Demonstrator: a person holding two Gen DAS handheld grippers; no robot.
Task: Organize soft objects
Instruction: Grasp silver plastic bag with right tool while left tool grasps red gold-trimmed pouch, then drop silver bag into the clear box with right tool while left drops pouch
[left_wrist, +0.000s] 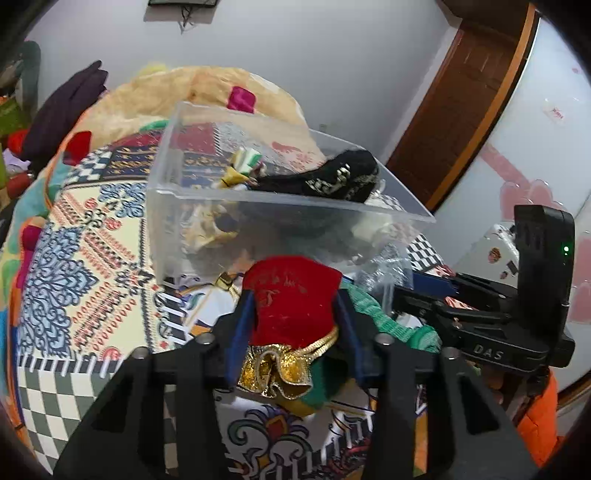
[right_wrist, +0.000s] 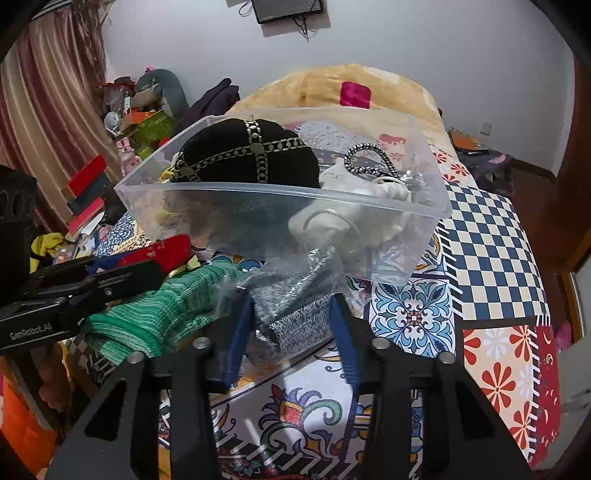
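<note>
My left gripper (left_wrist: 295, 310) is shut on a red velvet pouch (left_wrist: 291, 295) with a gold-trimmed mouth, just in front of a clear plastic bin (left_wrist: 258, 206). The bin (right_wrist: 295, 206) holds a black embroidered cap (right_wrist: 251, 155), white soft items and a braided cord. My right gripper (right_wrist: 291, 314) is shut on a grey knit item in a clear plastic bag (right_wrist: 295, 295), just in front of the bin. A green knit cloth (right_wrist: 159, 314) lies left of it. The right gripper also shows in the left wrist view (left_wrist: 417, 295), and the left gripper shows at the left of the right wrist view.
All this rests on a bed with a patterned quilt (right_wrist: 480, 258). A tan blanket (right_wrist: 332, 88) and dark clothes lie at the bed's far end. Boxes, books and toys (right_wrist: 129, 122) crowd the left side by a curtain. A wooden door frame (left_wrist: 461, 92) stands at the right.
</note>
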